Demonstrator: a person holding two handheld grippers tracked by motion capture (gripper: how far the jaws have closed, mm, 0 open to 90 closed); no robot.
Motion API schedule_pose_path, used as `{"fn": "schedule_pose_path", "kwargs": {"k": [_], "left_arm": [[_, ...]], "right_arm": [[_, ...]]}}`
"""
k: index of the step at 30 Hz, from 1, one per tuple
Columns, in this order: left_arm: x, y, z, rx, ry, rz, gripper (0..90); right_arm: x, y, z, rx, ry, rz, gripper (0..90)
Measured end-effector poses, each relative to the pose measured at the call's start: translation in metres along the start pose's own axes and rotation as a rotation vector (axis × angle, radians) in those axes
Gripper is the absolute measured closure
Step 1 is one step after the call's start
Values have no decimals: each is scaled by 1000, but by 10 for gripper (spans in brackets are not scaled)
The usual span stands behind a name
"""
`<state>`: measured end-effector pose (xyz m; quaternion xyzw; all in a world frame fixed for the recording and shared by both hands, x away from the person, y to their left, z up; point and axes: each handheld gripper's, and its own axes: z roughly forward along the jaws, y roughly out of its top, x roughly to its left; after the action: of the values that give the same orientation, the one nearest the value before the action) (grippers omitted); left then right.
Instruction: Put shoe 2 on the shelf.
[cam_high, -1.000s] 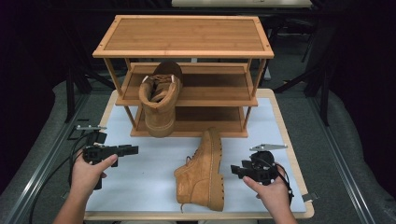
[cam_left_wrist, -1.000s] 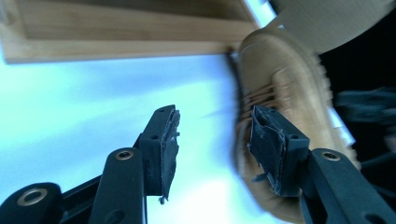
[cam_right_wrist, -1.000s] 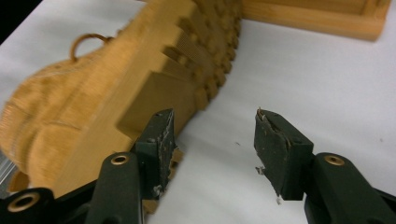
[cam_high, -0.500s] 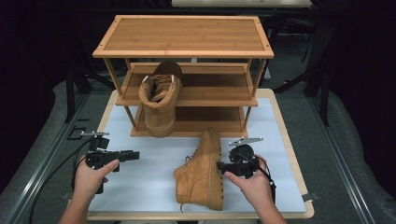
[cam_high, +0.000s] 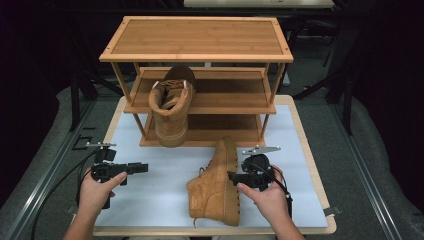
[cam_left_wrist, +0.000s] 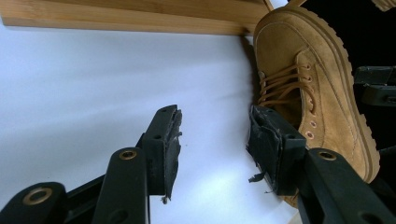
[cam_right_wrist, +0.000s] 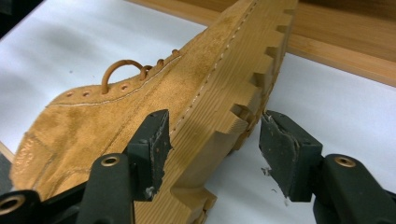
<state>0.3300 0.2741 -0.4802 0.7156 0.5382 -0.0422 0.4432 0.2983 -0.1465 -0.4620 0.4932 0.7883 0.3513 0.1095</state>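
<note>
High view: a tan suede lace-up boot with a ridged rubber sole (cam_high: 217, 185) lies on its side on the white mat of the wood-rimmed table (cam_high: 150, 200), near edge, a little right of centre, toe pointing far, sole facing right. The right gripper (cam_high: 234, 176), in the person's right hand (cam_high: 267, 197), sits at the boot's sole edge, jaws pointing left. The left gripper (cam_high: 142, 168), in the left hand (cam_high: 95, 192), hovers over bare mat at the near left, well apart from the boot, jaws pointing right. A second tan boot (cam_high: 171, 107) stands heel-out on the middle shelf of the three-tier bamboo shoe rack (cam_high: 200, 37) at the far side.

Left gripper view: the two black jaws are spread with only white mat between them. The lying boot (cam_left_wrist: 308, 84) is beyond the right-hand jaw, laces visible; the rack's bottom rail (cam_left_wrist: 130, 18) crosses the top.

Right gripper view: jaws spread wide and have just been opening; the boot's sole (cam_right_wrist: 224, 126) lies between them. The left-hand pad (cam_right_wrist: 156, 140) is at or just off the suede upper; whether it touches I cannot tell. The right-hand pad (cam_right_wrist: 280, 149) is clear of the tread lugs. No pinch.
</note>
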Motion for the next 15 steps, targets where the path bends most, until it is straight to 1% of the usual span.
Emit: {"fn": "schedule_pose_path", "kwargs": {"k": [1,2,3,4,5,7,8,9,11,12,14,15], "left_arm": [[0,0,0,1,1,1,526],[0,0,0,3,1,1,526],[1,0,0,2,2,0,526],[1,0,0,1,3,0,526],[1,0,0,0,2,-1,526],[1,0,-1,-5,3,-3,526],[1,0,-1,-5,2,-4,526],[1,0,-1,-5,3,-4,526],[2,0,-1,-5,3,-5,526],[2,0,-1,-5,3,-6,526],[2,-1,-1,-5,2,-6,526],[2,-1,-2,-7,2,-5,526]], "right_arm": [[0,0,2,12,6,2,416],[1,1,3,16,3,7,416],[2,1,5,6,-3,-3,416],[3,1,6,1,-12,-7,414],[5,2,5,-7,-31,-12,411],[9,3,1,-38,-62,-32,423],[11,3,-2,-66,-58,-53,482],[15,3,-4,-85,-85,-72,537],[21,4,-6,-98,-63,-111,668],[23,4,-6,-98,-36,-124,736],[25,5,-4,-75,38,-122,833],[26,6,-2,-61,65,-123,869]]}}
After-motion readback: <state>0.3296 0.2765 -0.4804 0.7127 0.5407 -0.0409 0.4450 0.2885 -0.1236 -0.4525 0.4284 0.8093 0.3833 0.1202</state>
